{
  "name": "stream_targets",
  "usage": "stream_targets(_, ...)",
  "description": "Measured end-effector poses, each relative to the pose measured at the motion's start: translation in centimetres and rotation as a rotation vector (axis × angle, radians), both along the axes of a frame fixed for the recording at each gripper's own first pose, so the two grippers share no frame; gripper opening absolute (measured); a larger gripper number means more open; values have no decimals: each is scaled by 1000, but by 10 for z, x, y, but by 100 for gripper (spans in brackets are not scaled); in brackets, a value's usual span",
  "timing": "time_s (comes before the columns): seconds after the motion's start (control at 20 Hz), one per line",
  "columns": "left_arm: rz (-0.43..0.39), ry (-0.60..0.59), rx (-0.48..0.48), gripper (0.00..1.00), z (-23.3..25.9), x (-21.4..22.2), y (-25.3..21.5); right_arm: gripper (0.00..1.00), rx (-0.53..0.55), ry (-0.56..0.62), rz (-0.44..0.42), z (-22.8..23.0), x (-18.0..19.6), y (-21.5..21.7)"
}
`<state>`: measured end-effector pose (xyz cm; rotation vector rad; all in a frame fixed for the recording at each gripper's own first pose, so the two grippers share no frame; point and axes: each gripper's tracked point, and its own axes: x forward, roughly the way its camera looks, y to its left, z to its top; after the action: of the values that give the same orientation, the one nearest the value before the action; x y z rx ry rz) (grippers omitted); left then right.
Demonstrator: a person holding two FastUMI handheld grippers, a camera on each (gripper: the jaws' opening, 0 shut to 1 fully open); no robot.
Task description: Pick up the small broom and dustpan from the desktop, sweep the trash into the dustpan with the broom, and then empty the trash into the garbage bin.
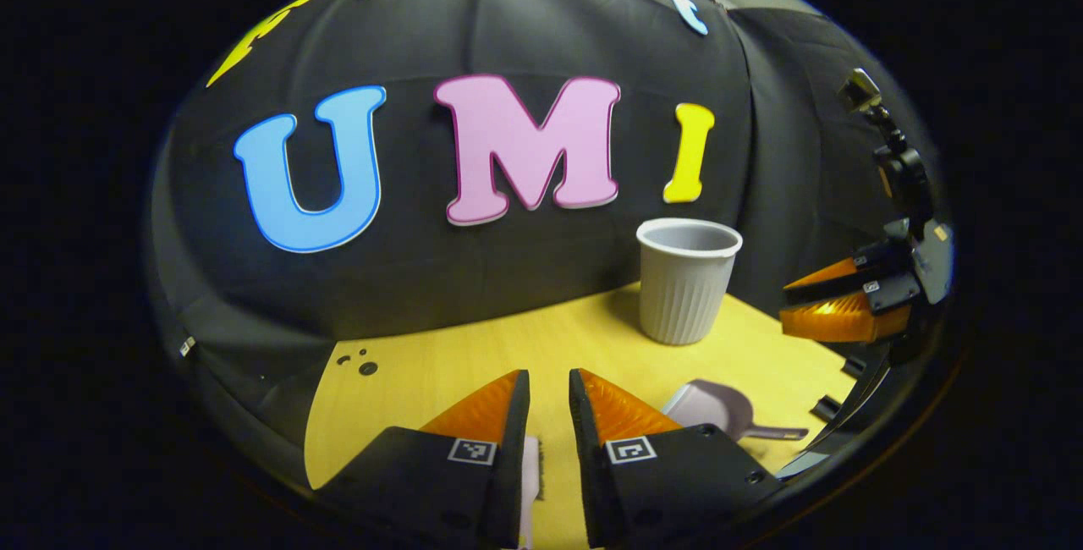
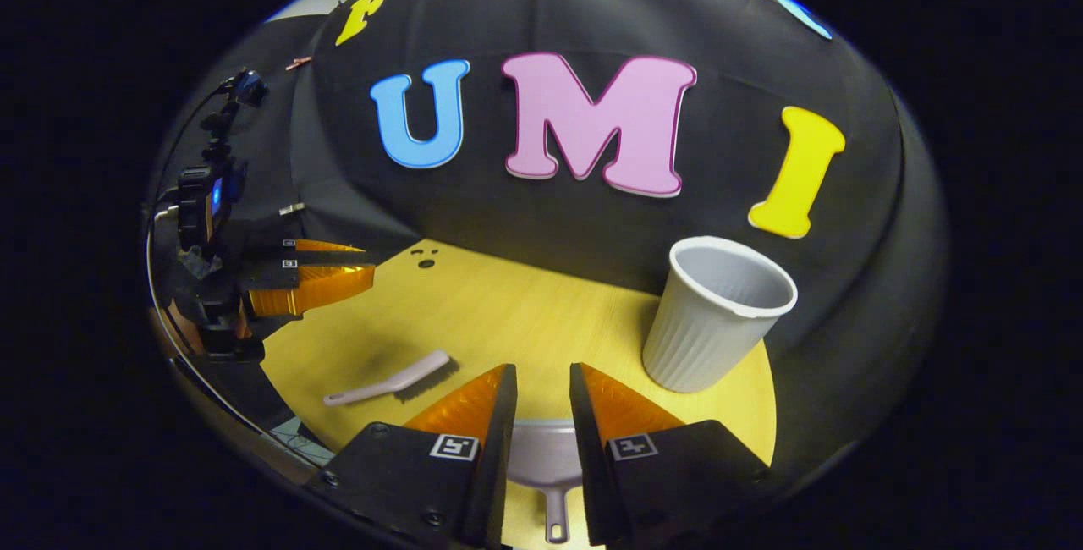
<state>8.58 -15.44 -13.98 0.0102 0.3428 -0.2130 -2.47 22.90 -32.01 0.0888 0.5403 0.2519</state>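
Left gripper point(image 1: 548, 393): fingers apart with a narrow gap, gripping nothing; raised above the desktop, with the broom beneath the gap between them. Also seen at the left edge of the right gripper view point(image 2: 338, 266), held above the desktop's left part.
Right gripper point(image 2: 541, 389): fingers apart with a narrow gap, gripping nothing; held above the dustpan. Seen at the right edge of the left gripper view point(image 1: 812, 305), raised over the desktop's right side.
Broom point(image 2: 387, 382): small, pale, lying flat on the desktop, handle end toward the near left edge, bristle end toward the middle; in the left gripper view a strip of it point(image 1: 530, 470) shows under the left gripper's own fingers.
Dustpan point(image 2: 541, 459): pale, lying flat on the desktop, scoop under the right gripper's fingers, thin handle pointing toward the near edge; in the left gripper view point(image 1: 715, 410) it lies right of the left gripper's fingers, handle pointing right.
Garbage bin point(image 2: 715, 313): pale ribbed cup-shaped bin, upright, open top, at the back right of the desktop near the wall; well apart from the broom, near the dustpan.
Desktop point(image 2: 508, 313): yellow wood-grain surface with a few small dark holes at its far left corner.
Trash: none that I can make out.
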Motion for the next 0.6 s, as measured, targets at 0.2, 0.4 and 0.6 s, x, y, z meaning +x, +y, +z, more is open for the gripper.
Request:
stream_targets(0.2,-7,-47,-43,33,21,1,-3,40,-12,-92,-29,33,15,-7)
stream_targets(0.4,-14,-36,-39,33,21,4,-5,38,-8,-72,-34,30,19,-4)
stream_targets(0.6,-13,-37,-28,33,21,6,1,38,-20,-72,-32,30,20,-2)
